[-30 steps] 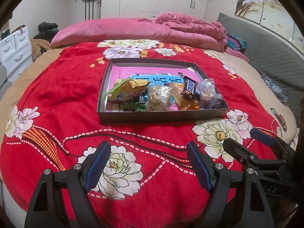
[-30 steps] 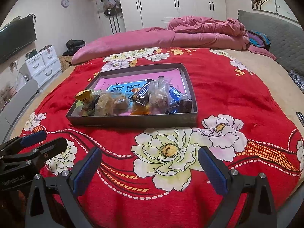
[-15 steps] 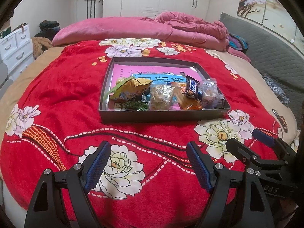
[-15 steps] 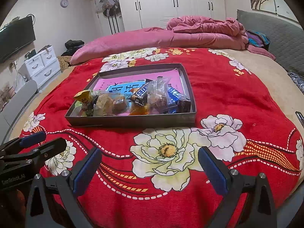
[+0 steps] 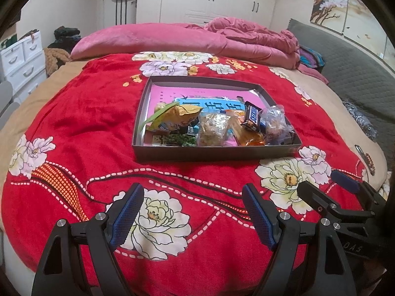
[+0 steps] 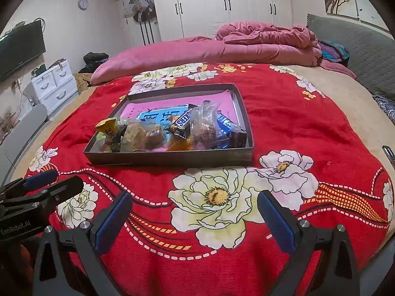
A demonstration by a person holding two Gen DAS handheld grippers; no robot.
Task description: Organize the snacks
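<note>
The left gripper point(image 5: 190, 212) is hovering low in the frame, fingers standing wide apart and holding nothing. The right gripper point(image 6: 195, 219) is doing likewise, also spread and empty; each is showing at the lower edge of the other's view. Both are pointing over the bedspread point(image 5: 81, 123) toward the tray point(image 5: 214, 151), well short of it, which suits either an approach or a withdrawal.

The snacks point(image 5: 217, 125) are lying in a loose heap along the tray's near wall, overlapping one another; none is lying on the bedspread. That fits snacks gathered in, or snacks awaiting sorting.

Legible marks: a dark bar point(image 6: 182, 122) is reading as "SNICKERS", partly cut off. The yellow bag point(image 5: 177, 117) is carrying print too small to read. The blue sheet point(image 5: 212, 103) under the heap is bearing large Chinese characters. "GenRobot.AI" is showing on the left gripper's body at the lower left of the right view.
</note>
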